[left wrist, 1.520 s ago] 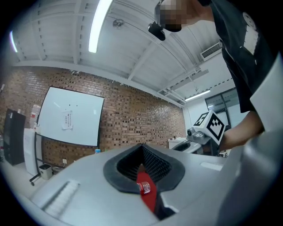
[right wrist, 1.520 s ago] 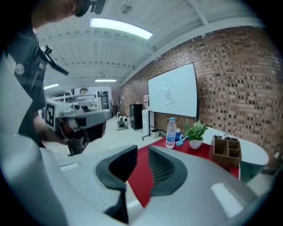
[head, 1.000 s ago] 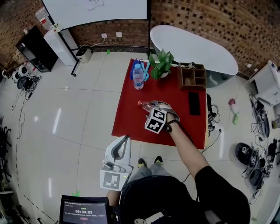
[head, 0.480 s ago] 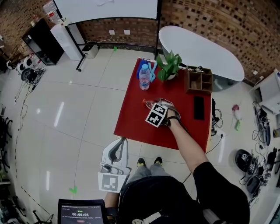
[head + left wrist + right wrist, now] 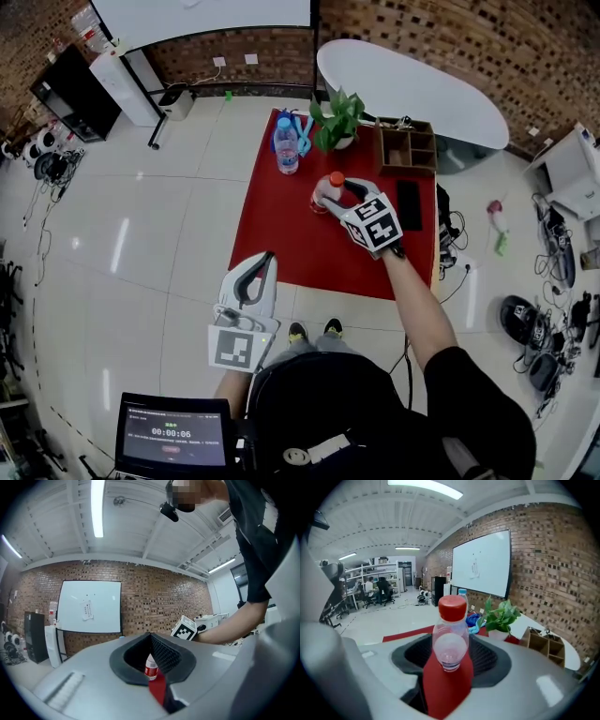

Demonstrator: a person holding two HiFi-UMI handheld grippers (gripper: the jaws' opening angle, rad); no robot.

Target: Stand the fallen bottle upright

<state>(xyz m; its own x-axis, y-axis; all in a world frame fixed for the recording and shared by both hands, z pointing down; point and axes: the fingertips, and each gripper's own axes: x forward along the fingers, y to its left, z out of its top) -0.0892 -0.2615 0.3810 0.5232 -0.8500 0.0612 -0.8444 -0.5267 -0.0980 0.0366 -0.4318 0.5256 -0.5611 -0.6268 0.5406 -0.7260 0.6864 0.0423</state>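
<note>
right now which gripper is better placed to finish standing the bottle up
Right. The right gripper is closed on the bottle, red cap up, over the red table. The left gripper hangs off the table's near edge, jaws apart and empty.

The only legible characters are the timer digits 00:00:06 on the small screen (image 5: 171,436) at the bottom edge of the head view; the finer line above them is too small to read. The sheet (image 5: 86,610) on the whiteboard (image 5: 104,601) and the red label on the bottle (image 5: 150,667) carry print too small to make out.
</note>
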